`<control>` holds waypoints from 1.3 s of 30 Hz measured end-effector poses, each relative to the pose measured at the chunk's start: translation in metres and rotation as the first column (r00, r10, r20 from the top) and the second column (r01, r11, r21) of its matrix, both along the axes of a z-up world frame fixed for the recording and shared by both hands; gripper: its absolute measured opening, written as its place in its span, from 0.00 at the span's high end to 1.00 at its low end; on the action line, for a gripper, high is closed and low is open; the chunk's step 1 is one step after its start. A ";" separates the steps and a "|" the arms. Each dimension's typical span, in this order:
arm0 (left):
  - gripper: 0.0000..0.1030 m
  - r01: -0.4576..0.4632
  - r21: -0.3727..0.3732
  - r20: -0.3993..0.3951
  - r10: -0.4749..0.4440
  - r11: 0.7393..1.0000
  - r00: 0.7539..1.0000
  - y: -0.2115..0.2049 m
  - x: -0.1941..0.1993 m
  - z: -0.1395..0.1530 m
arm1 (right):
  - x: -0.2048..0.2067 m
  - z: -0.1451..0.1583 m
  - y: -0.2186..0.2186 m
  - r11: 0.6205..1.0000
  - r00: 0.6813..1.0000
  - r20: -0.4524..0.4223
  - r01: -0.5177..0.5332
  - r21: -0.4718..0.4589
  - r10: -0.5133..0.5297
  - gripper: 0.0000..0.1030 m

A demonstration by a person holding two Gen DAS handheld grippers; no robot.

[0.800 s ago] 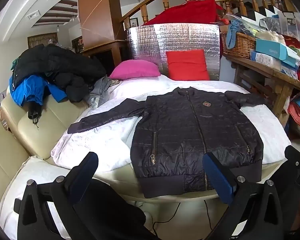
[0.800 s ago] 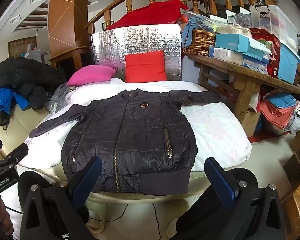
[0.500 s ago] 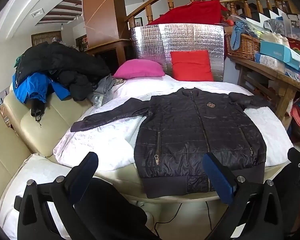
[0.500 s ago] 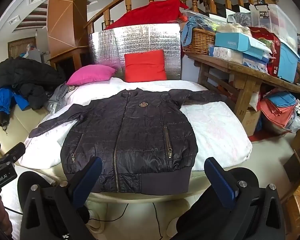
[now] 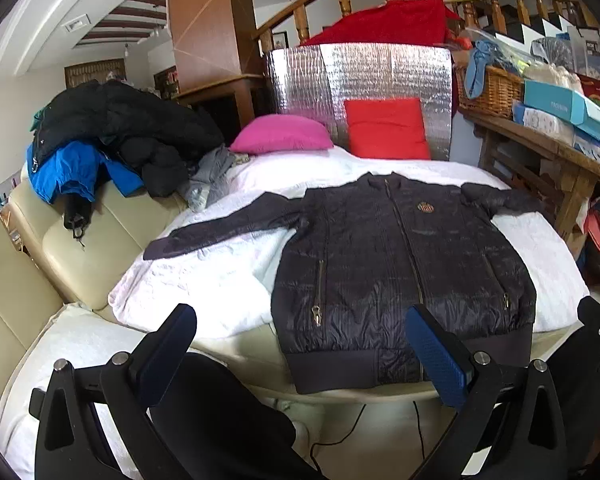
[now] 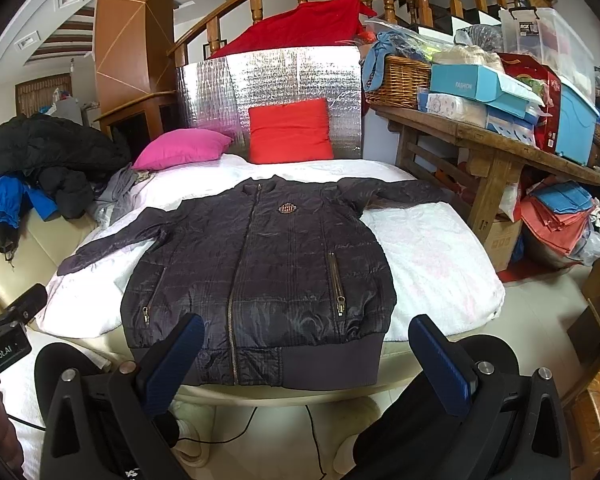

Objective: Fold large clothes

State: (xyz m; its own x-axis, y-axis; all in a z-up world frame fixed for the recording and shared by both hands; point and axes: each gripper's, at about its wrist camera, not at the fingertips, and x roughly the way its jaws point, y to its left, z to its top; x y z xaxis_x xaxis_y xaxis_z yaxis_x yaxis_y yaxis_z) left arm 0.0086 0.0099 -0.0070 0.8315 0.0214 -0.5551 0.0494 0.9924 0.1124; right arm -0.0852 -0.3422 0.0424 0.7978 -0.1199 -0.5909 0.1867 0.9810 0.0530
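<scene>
On the white quilted cover (image 5: 204,280) of a rounded bed, a dark navy padded zip-front jacket (image 5: 404,268) lies flat and face up, zipped, with an orange chest badge (image 6: 287,209). Both sleeves are spread outward, and its ribbed hem hangs at the near edge of the bed. At the far end of the bed a pink cushion (image 5: 282,136) lies beside a red square cushion (image 5: 386,128), which leans on a silver foil panel (image 5: 360,76). To the left, a heap of black and blue coats (image 5: 100,140) sits on a cream leather sofa (image 5: 52,240). To the right, a wooden desk (image 6: 492,152) carries a wicker basket (image 6: 400,80) and light blue boxes (image 6: 480,86).

The left claw (image 5: 300,340) hovers short of the jacket's hem, its blue-padded fingers (image 5: 436,356) spread wide with nothing between them. The right claw (image 6: 306,354) is likewise fully spread and empty, near the hem but not touching it.
</scene>
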 end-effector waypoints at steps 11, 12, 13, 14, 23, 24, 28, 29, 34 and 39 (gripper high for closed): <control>0.00 0.006 0.010 -0.068 -0.005 1.000 0.998 -0.003 0.009 -0.015 | 0.010 -0.014 -0.001 1.000 0.999 -0.053 -0.002 0.022 0.003 0.00; 0.00 0.006 0.011 -0.073 -0.006 1.000 0.997 -0.003 0.010 -0.016 | 0.011 -0.015 -0.002 1.000 0.998 -0.059 -0.003 0.023 0.004 0.00; 0.00 0.007 0.012 -0.078 -0.006 1.000 0.997 -0.003 0.011 -0.017 | 0.012 -0.016 -0.002 1.000 0.998 -0.063 -0.003 0.023 0.004 0.00; 0.00 0.007 0.014 -0.081 -0.006 1.000 0.997 -0.004 0.012 -0.018 | 0.012 -0.017 -0.002 1.000 0.998 -0.068 -0.003 0.025 0.005 0.00; 0.00 0.007 0.015 -0.086 -0.006 1.000 0.996 -0.003 0.012 -0.019 | 0.016 -0.021 -0.001 1.000 0.996 -0.084 -0.003 0.027 0.005 0.00; 0.00 0.007 0.015 -0.086 -0.005 1.000 0.996 -0.003 0.013 -0.019 | 0.016 -0.021 -0.001 1.000 0.997 -0.083 -0.003 0.027 0.005 0.00; 0.00 0.008 0.015 -0.087 -0.007 1.000 0.996 -0.003 0.014 -0.017 | 0.016 -0.020 -0.002 1.000 0.997 -0.083 -0.002 0.026 0.005 0.00; 0.00 0.008 0.016 -0.086 -0.007 1.000 0.996 -0.003 0.014 -0.017 | 0.016 -0.020 -0.001 1.000 0.997 -0.082 -0.003 0.026 0.005 0.00; 0.00 0.008 0.015 -0.081 -0.006 1.000 0.997 -0.003 0.015 -0.016 | 0.016 -0.020 -0.002 1.000 0.997 -0.081 -0.004 0.024 0.006 0.00; 0.00 0.007 0.016 -0.080 -0.005 1.000 0.997 -0.003 0.015 -0.016 | 0.016 -0.020 -0.001 1.000 0.997 -0.082 -0.004 0.024 0.006 0.00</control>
State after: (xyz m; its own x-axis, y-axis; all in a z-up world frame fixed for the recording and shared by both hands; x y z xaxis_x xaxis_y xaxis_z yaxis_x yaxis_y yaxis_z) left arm 0.0232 0.0066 -0.0234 0.7849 0.0258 -0.6191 0.0649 0.9902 0.1235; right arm -0.0691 -0.3432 0.0220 0.7468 -0.1013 -0.6572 0.1866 0.9806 0.0609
